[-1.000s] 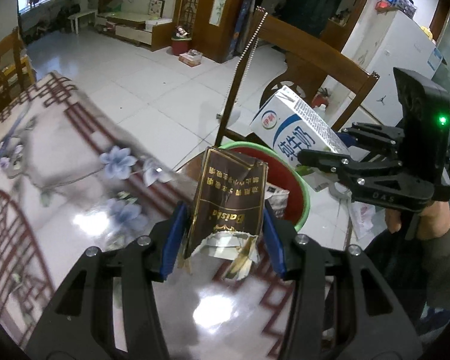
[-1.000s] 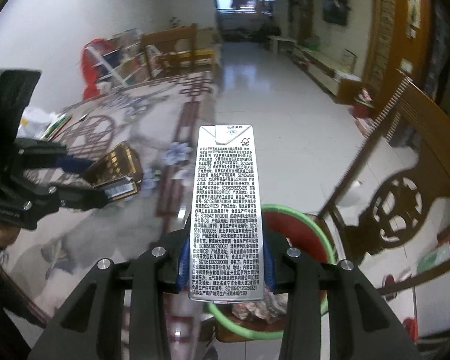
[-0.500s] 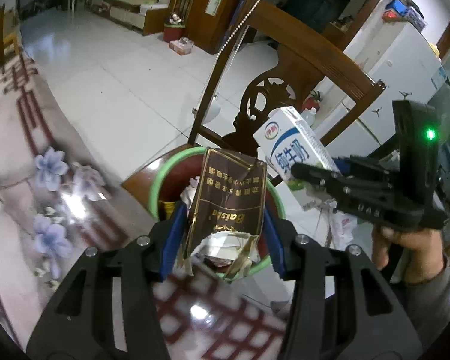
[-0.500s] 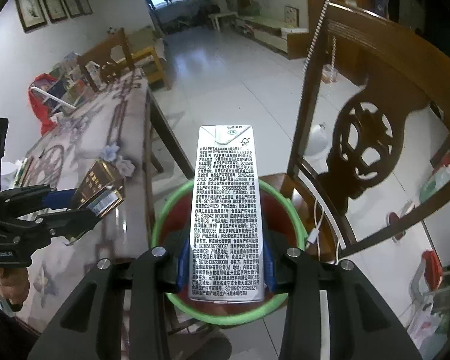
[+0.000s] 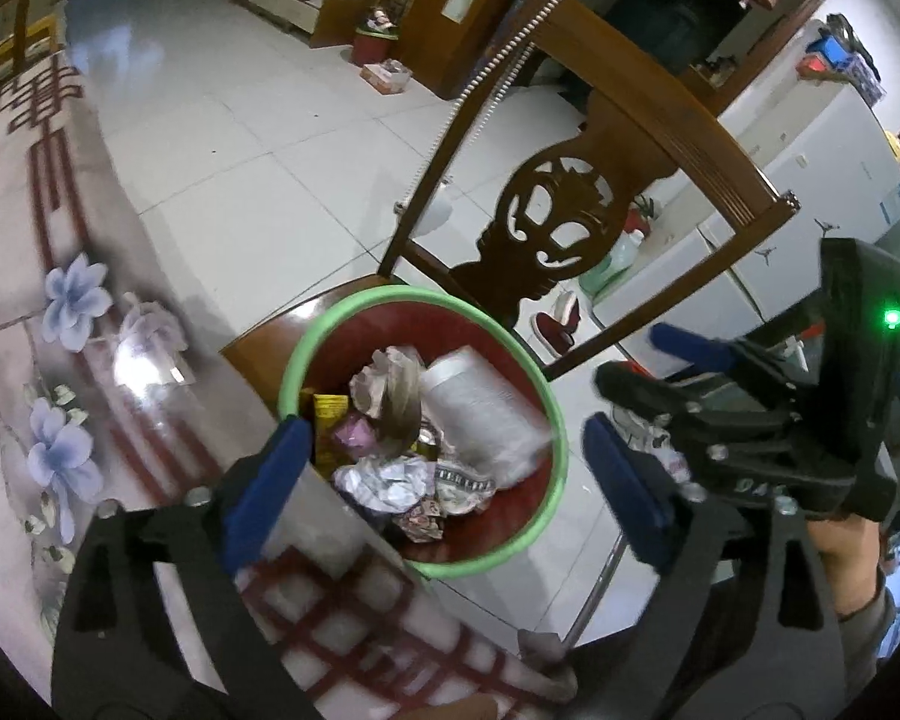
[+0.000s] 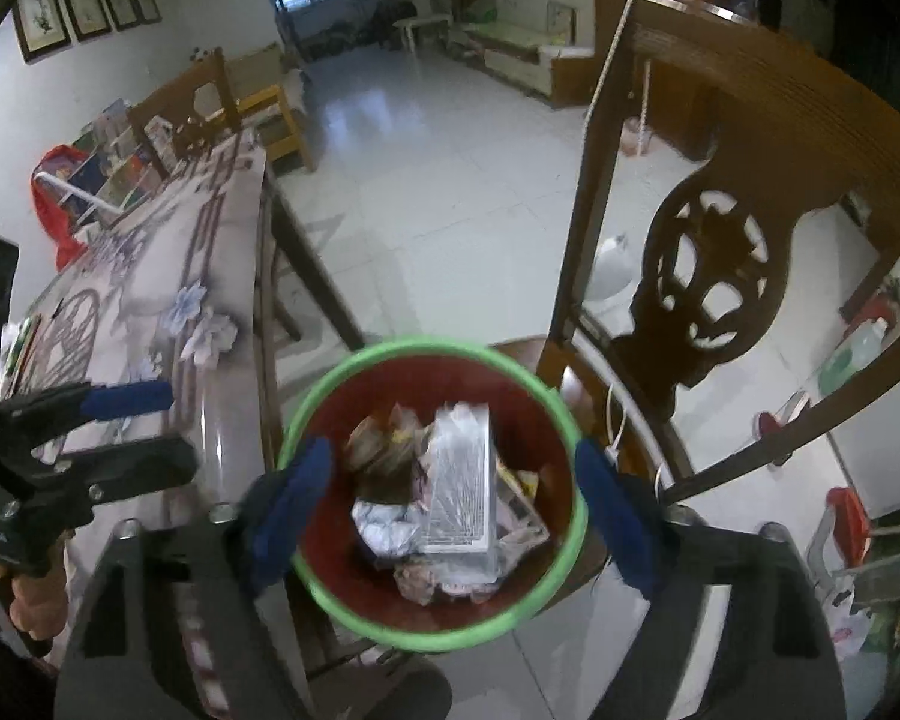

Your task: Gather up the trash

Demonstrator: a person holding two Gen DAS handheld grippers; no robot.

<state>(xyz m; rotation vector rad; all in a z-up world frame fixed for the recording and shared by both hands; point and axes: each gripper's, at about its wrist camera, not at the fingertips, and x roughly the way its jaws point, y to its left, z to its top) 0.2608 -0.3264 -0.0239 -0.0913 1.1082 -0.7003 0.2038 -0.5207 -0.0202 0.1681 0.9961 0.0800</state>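
1. Table: the left wrist view shows its patterned cloth with blue flowers along the left edge. The right wrist view shows it running far back, with books and a red bag at its far end.
2. Wooden chair: carved back visible in both views. The bin stands on its seat, just beside the table edge.
3. Trash bin, red inside with a green rim: directly below both of my grippers.
4. Milk carton: lies in the bin on top of crumpled paper and wrappers, printed side up in the right wrist view. In the left wrist view it is a blurred white shape. Its print is too blurred to read.
5. Left gripper: fingers opening, spread wide, nothing between them; bin contents lie below the gap.
6. Right gripper: fingers opening, spread wide, empty; the carton lies below the gap, clear of both pads. The left wrist view shows this gripper from the side with a green light lit on its body.
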